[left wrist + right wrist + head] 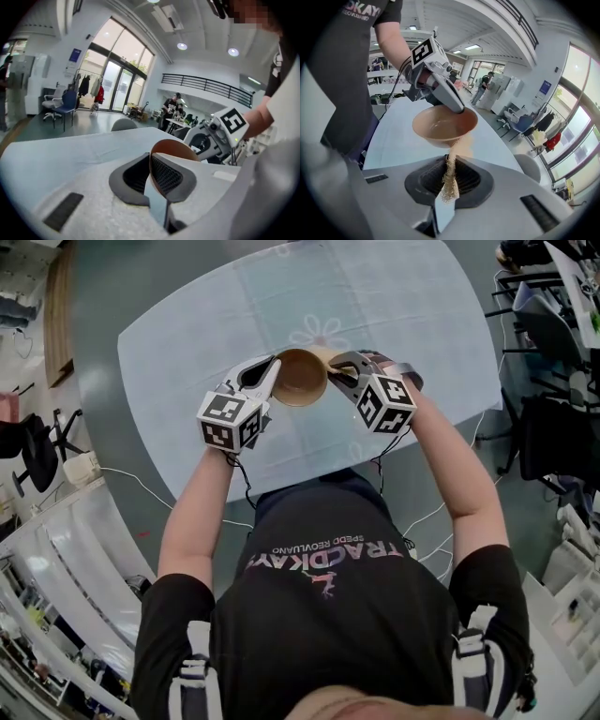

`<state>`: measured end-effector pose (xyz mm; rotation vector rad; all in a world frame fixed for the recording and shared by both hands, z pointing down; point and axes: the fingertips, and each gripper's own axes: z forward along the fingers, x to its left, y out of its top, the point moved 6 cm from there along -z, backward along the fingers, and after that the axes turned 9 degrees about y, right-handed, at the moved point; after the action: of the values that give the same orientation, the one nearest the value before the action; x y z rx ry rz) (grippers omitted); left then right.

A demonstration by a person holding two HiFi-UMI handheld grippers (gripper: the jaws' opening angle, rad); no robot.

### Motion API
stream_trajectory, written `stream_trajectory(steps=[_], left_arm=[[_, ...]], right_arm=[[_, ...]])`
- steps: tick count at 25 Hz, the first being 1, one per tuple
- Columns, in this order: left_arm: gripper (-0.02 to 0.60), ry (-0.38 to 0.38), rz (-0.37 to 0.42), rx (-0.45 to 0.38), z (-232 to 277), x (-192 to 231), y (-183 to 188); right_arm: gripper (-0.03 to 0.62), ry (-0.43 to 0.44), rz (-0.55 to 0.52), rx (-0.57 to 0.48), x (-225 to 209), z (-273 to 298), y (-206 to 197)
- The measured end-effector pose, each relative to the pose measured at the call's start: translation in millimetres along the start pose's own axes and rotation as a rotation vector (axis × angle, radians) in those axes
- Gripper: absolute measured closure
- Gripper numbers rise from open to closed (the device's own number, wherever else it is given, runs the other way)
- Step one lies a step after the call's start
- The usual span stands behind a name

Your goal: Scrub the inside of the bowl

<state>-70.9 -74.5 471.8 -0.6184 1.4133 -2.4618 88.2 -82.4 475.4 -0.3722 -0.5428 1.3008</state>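
Now the left gripper (272, 371) clamps the round brown bowl's (302, 377) left rim; the right gripper (342, 367) pinches a tan fibrous scrubbing pad (450, 180) touching its right rim.

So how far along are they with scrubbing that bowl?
Setup looks done: the left hand-held gripper is clamped on the rim of the bowl, and the right hand-held gripper pinches a fibrous scrubber. In hand: the scrubber's far end reaches the bowl's near edge, seemingly outside rather than within. Left: rubbing the inside itself; I can't tell whether any of it has been scrubbed.
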Motion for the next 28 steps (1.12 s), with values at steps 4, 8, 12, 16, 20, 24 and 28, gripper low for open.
stream_trajectory(steps=[4,8,12,16,20,24,28], left_arm=[[0.555,0.144,-0.206,-0.033,-1,15,-3],[0.555,0.239,-0.282,-0.049,-6,21,-7],[0.555,0.287,-0.369,-0.064,-9,26,-11],[0.555,0.3,-0.421,-0.08,-11,26,-11],[0.555,0.313,-0.467,-0.097,-8,22,-10],[0.555,0.318,-0.485,-0.096,-7,19,-10],[0.555,0.309,-0.473,-0.086,-6,18,-11]], right_arm=[[0.562,-0.011,0.123,-0.033,10,7,-1],[0.562,-0.018,0.231,-0.074,19,18,10],[0.562,-0.005,0.281,-0.105,29,30,22],[0.562,0.009,0.326,-0.155,36,41,38],[0.562,0.018,0.382,-0.237,40,47,55],[0.562,0.01,0.416,-0.288,41,52,70],[0.562,0.0,0.43,-0.29,42,53,68]])
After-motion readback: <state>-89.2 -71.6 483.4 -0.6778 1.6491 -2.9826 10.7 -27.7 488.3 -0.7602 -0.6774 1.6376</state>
